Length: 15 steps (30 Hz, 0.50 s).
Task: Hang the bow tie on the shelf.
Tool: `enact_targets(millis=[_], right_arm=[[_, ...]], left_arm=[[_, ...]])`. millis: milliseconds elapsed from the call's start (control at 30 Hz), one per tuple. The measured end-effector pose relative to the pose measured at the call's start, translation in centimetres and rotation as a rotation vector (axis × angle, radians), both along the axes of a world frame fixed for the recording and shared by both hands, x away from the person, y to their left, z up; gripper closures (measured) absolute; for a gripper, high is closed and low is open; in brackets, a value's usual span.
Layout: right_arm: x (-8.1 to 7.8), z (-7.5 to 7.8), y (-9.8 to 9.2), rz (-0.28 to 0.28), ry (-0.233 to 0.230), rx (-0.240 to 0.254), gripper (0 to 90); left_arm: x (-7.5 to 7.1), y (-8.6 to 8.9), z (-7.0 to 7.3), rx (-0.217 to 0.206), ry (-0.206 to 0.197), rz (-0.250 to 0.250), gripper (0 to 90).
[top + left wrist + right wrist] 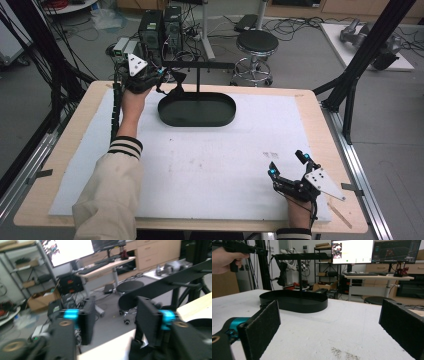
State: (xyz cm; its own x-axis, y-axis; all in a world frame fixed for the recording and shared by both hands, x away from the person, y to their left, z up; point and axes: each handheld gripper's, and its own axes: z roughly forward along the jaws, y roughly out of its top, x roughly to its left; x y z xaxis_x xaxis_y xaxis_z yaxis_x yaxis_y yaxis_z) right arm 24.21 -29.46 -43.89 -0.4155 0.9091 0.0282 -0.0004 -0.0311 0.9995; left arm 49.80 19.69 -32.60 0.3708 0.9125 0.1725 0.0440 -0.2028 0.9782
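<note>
You're holding your left gripper up at the far left corner of the table, right by the end of the black stand's crossbar. In the left gripper view its 2 jaws are standing apart with floor showing between them, nothing gripped, and the picture is blurring. A dark piece is hanging at that end of the crossbar, just beside your gripper; I can't tell whether they're touching.

The stand's oval black tray is sitting on the white mat toward the far side, with its post rising from it.

Your right gripper is resting low near the right front corner, well apart from the tray, jaws spread wide and empty over the mat in the right gripper view.

Writing? There are 2 monitors glowing behind, but their text is too small to read. A black stool is standing beyond the table.
</note>
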Motion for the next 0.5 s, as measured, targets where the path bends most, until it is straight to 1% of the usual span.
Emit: enact_targets(millis=[33,67,100,133,167,233,267,300,333,367,400,467,500], right_arm=[[0.0,0.0,0.0,0.001,-0.001,-0.001,2.7],[0.0,0.0,0.0,0.002,-0.001,-0.001,2.7],[0.0,0.0,0.1,0.003,-0.002,0.000,2.7],[0.0,0.0,0.1,0.002,-0.002,0.000,2.7],[0.0,0.0,0.1,0.002,-0.002,0.000,2.7],[0.0,0.1,0.1,0.003,-0.006,-0.006,2.7],[0.0,0.1,0.1,0.003,-0.007,-0.008,2.7],[0.0,0.1,0.1,0.001,-0.008,-0.008,2.7],[0.0,0.1,0.1,-0.003,-0.003,-0.003,2.7],[0.1,0.1,0.0,-0.007,-0.009,-0.010,2.7],[0.0,0.1,0.0,-0.015,0.000,-0.010,2.7],[0.0,0.1,-0.2,-0.024,-0.006,-0.003,2.7],[0.0,0.1,-0.2,-0.028,-0.007,-0.007,2.7]], left_arm=[[-0.2,0.3,0.0,-0.030,0.009,-0.019,42.1],[-0.5,0.6,0.1,-0.053,0.007,-0.035,38.6],[-0.9,0.8,0.2,-0.062,0.001,-0.050,36.3],[-1.4,1.1,0.4,-0.066,-0.014,-0.059,34.5],[-2.0,1.4,0.6,-0.080,-0.035,-0.069,32.9],[-3.2,2.1,1.0,-0.115,-0.063,-0.081,28.9],[-3.8,2.5,1.3,-0.143,-0.073,-0.084,26.5],[-4.6,2.8,1.5,-0.156,-0.076,-0.074,22.6],[-5.4,3.2,1.6,-0.165,-0.093,-0.068,17.0],[-6.3,3.6,1.8,-0.173,-0.108,-0.068,13.6],[-7.2,4.0,1.9,-0.182,-0.128,-0.066,13.6],[-9.0,4.9,2.2,-0.201,-0.156,-0.069,12.5],[-10.0,5.3,2.2,-0.213,-0.174,-0.072,12.4]])
